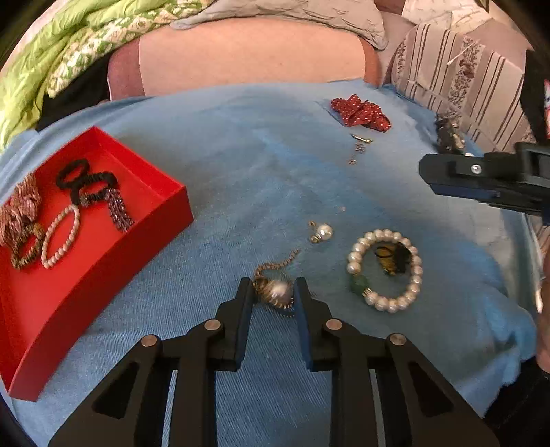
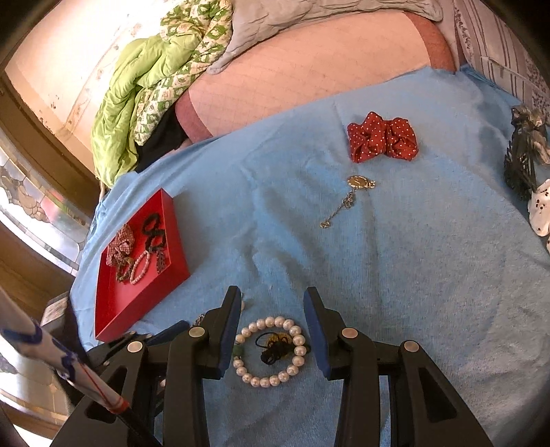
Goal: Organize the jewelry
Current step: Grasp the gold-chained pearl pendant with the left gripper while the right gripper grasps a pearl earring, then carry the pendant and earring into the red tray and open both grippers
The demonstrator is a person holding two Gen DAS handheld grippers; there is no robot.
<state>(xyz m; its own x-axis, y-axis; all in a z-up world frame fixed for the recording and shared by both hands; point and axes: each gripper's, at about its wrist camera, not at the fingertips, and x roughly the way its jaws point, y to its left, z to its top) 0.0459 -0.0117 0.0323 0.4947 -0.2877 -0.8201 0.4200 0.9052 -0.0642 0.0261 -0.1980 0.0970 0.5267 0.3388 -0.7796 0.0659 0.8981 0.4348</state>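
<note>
Here, pearl pendant (image 1: 279, 291) (gold-trimmed, chained), left claw (image 1: 271, 292) closing

Home bedroom: bed under blue sheet (image 2: 395, 258), rumpled green quilt (image 2: 144, 79), grey pillow (image 1: 309, 13), stained-glass window (image 2: 31, 203).

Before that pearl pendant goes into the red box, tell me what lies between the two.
Nothing visible. Bare blue cloth runs from the pearl pendant, between the left gripper fingers, to the red box. Only its raised wall must be cleared; the pearl earring and pearl bracelet lie on the far side.
</note>
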